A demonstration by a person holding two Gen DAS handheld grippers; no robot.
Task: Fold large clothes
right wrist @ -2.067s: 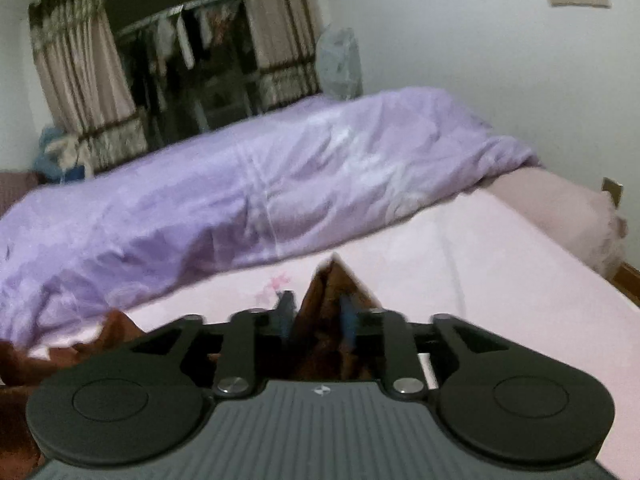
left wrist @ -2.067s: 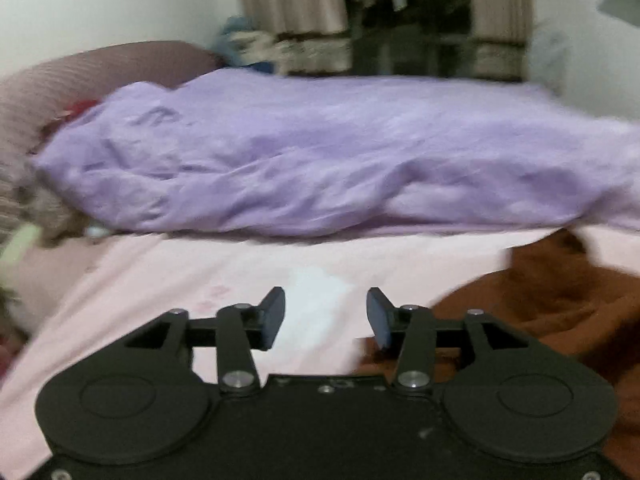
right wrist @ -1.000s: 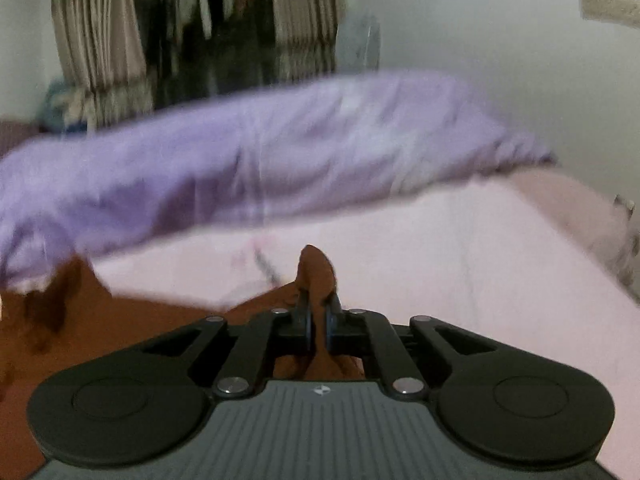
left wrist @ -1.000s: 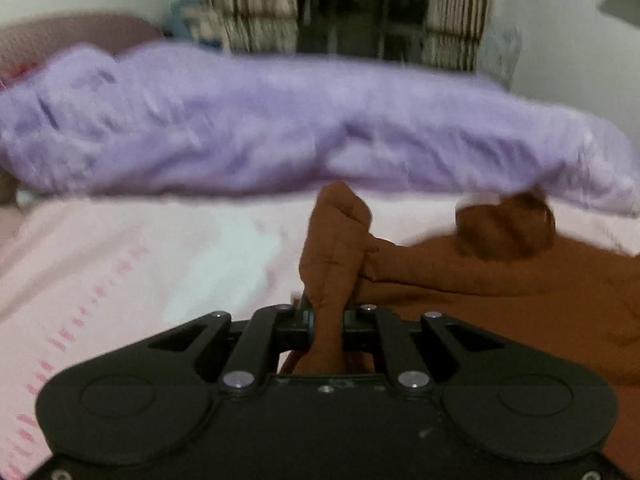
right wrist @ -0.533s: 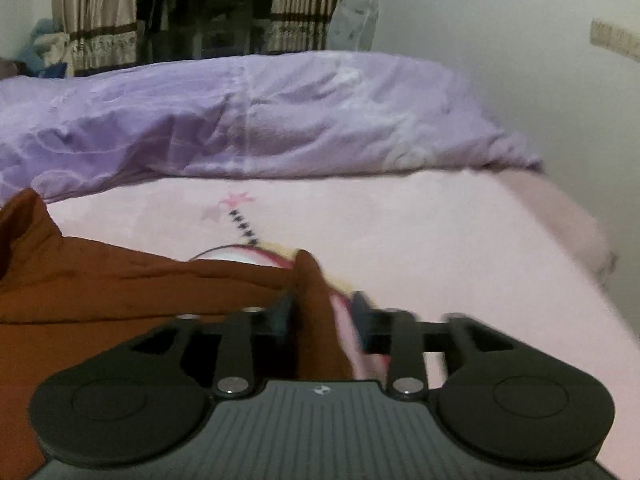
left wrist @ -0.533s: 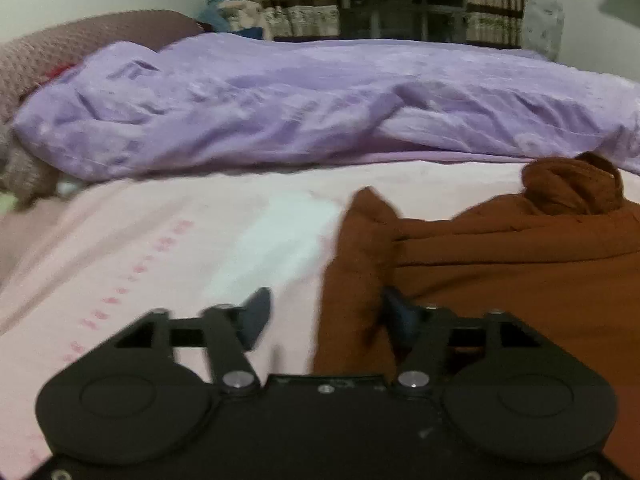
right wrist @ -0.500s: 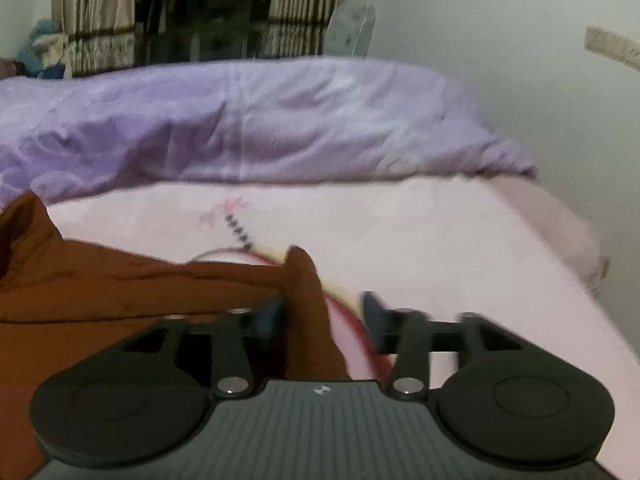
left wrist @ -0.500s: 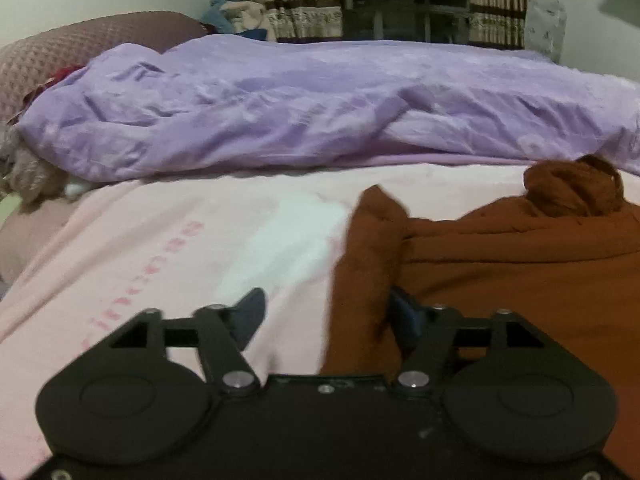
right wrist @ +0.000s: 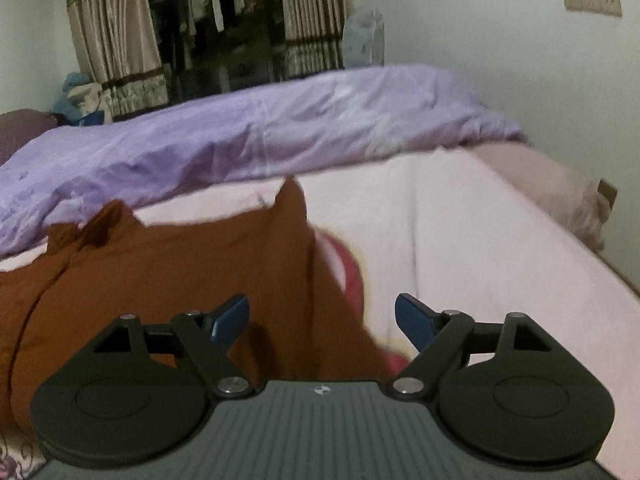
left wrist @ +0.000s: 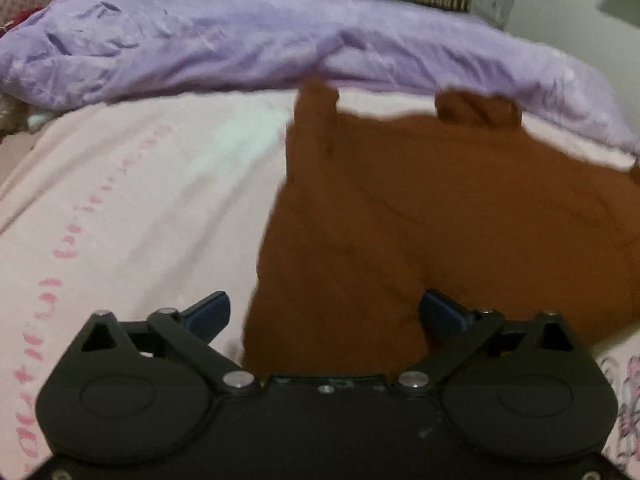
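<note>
A rust-brown garment [left wrist: 440, 216] lies spread flat on the pink bed sheet [left wrist: 120, 208], its far corners pointing toward the purple duvet. My left gripper [left wrist: 325, 312] hovers over the garment's near left edge, its jaws opening wide, and the cloth lies below them untouched by the pads. In the right wrist view the same brown garment [right wrist: 180, 272] fills the left half. My right gripper [right wrist: 322, 318] is over its near right edge, jaws opening wide, and grips nothing.
A crumpled purple duvet [left wrist: 240, 40] runs across the far side of the bed. Beyond it are curtains [right wrist: 116, 40] and a dark rack of hanging clothes [right wrist: 224, 28]. A dusky pink pillow [right wrist: 552, 184] sits at the bed's right end, by the white wall.
Both grippers, shut on the brown garment's corners a second ago, have let go and opened wide. Both have drawn back toward the near side, and the garment now lies flat.
</note>
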